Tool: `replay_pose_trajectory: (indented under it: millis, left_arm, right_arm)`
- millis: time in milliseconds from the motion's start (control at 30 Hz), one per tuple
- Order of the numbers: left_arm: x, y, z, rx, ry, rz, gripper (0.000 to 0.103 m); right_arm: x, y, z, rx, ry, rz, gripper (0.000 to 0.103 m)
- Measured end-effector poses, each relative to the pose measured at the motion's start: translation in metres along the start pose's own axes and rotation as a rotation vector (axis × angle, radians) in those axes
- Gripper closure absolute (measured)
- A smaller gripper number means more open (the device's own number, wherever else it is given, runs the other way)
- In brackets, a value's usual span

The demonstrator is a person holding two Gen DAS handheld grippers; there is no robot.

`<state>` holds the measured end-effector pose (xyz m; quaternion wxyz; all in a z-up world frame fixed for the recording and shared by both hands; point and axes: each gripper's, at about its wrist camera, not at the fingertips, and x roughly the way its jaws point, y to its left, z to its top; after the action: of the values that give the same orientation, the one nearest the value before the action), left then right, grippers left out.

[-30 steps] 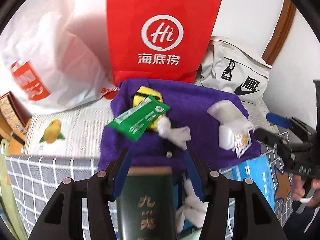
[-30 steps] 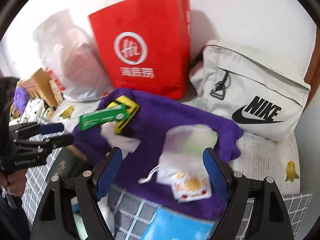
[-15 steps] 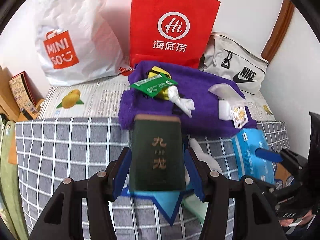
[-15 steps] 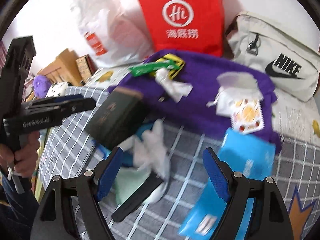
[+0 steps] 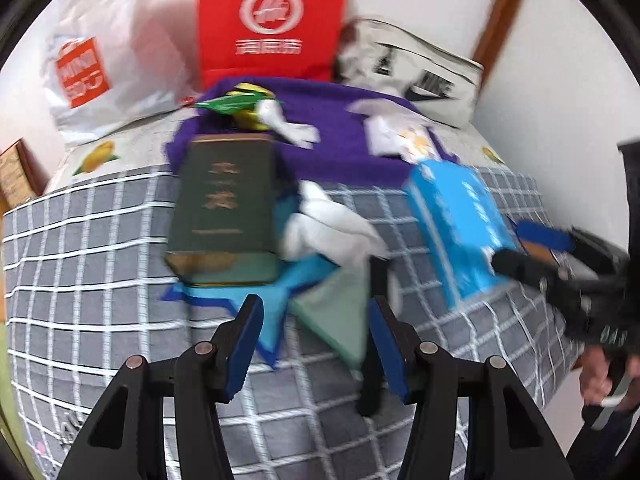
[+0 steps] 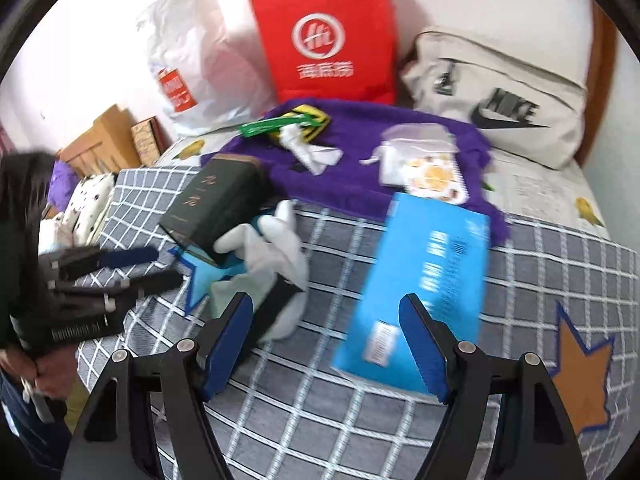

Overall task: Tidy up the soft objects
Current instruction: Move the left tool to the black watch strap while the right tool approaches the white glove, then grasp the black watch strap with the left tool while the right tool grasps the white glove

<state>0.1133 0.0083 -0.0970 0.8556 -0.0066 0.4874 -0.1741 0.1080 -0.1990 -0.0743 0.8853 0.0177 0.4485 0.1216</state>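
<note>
Blue pack (image 6: 424,280): lies ahead of your right claw (image 6: 332,344), long axis running away from it, slightly tilted.
White cloth (image 5: 328,228): just ahead of your left claw (image 5: 316,344).
Right claw: empty, jaws narrowing.
Left claw: part-open, holding nothing.
Nearer hand: right, for the pack.

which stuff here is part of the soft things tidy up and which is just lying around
Likely part of the job:
purple towel
white gloves
blue tissue pack
pale green cloth

Likely just lying about:
dark green box
red paper bag
white plastic bag
grey sling bag
</note>
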Motion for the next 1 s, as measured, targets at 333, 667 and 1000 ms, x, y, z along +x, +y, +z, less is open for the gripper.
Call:
replay_pose_trajectory:
  millis: [333, 667, 1000]
  left_arm:
    - [0.03, -0.047, -0.02, 0.102, 0.027, -0.02, 0.058]
    - [0.065, -0.053, -0.027, 0.131, 0.087, 0.034, 0.073]
    - [0.05, -0.052, -0.028, 0.121, 0.105, -0.024, 0.084]
  right_arm:
    - [-0.015, -0.041, -0.026, 0.074, -0.008, -0.041, 0.027]
    - [-0.014, -0.059, -0.03, 0.094, -0.02, -0.038, 0.027]
    - [-0.008, -0.06, -0.031, 0.095, -0.013, -0.017, 0.027]
